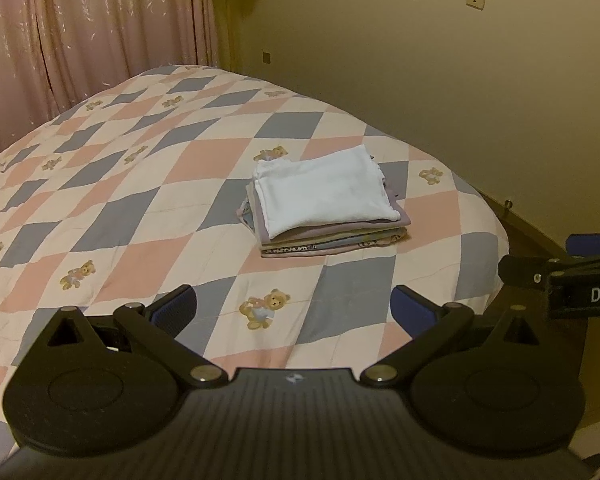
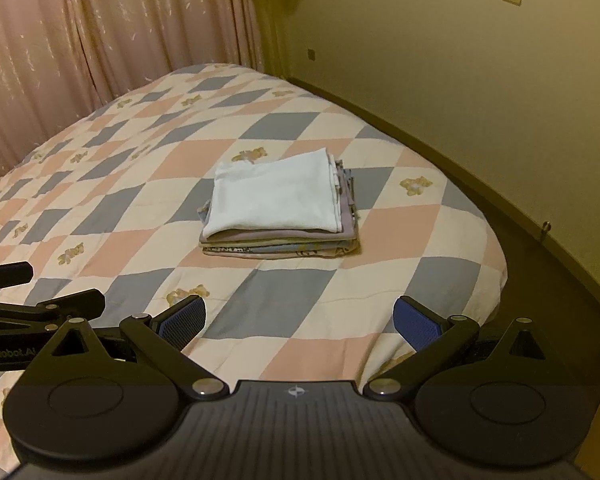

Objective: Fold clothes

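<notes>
1. The left black two-finger tool [image 1: 294,310] is held low over the near end of the bed, level and aimed toward 12 o'clock; its blue-padded fingers [image 1: 176,308] stand wide apart with nothing between them.
2. The right black two-finger tool [image 2: 300,320] is held in the same level pose just beside it, also aimed toward 12 o'clock, its blue-padded fingers [image 2: 416,322] spread wide and empty.
3. In the left wrist view the right tool shows at the 3 o'clock edge; in the right wrist view the left tool shows at the 9 o'clock edge, so the two sit side by side.
4. The stack of folded clothes, topped by a white folded garment [image 1: 326,198] [image 2: 276,200], lies on the quilt well ahead of both tools, toward 12 o'clock, nearer the bed's right edge than its left.
5. The stack is a rough rectangle. Its long axis runs about 9 to 3 o'clock in the right wrist view, and tilts toward 10 to 4 o'clock in the left wrist view. The folded edges face the tools, and looser layered edges show at the 3 o'clock side.
6. Under the white piece lie lilac, yellowish and patterned layers, squarely piled.
7. The pink, grey and cream diamond-patterned quilt with teddy bears [image 1: 140,208] [image 2: 132,208] covers the bed; pink curtains [image 1: 80,40] hang at 11 o'clock and a yellowish wall [image 1: 460,100] runs along 2 o'clock.
</notes>
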Motion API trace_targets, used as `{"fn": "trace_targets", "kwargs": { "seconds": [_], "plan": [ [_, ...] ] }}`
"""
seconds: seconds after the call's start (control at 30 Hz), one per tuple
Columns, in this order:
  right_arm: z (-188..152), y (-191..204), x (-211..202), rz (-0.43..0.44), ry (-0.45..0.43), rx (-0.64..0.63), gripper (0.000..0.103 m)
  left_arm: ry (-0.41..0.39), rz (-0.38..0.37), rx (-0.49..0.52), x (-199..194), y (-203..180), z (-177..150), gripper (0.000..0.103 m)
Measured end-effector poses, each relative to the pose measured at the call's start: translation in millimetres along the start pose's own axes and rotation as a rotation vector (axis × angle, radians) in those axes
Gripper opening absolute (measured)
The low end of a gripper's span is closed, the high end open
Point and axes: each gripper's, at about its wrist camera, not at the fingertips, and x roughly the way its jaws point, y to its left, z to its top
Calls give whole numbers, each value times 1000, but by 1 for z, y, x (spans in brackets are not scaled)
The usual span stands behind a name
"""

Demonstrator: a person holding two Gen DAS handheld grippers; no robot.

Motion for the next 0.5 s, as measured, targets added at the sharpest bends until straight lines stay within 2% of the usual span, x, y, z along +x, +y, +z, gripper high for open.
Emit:
{"fn": "trace_targets", "kwargs": {
  "seconds": [0.5],
  "plan": [
    [-6,1,-23,6,-10,-3,103,-19,3,1,-16,2,-7,102]
  ]
}}
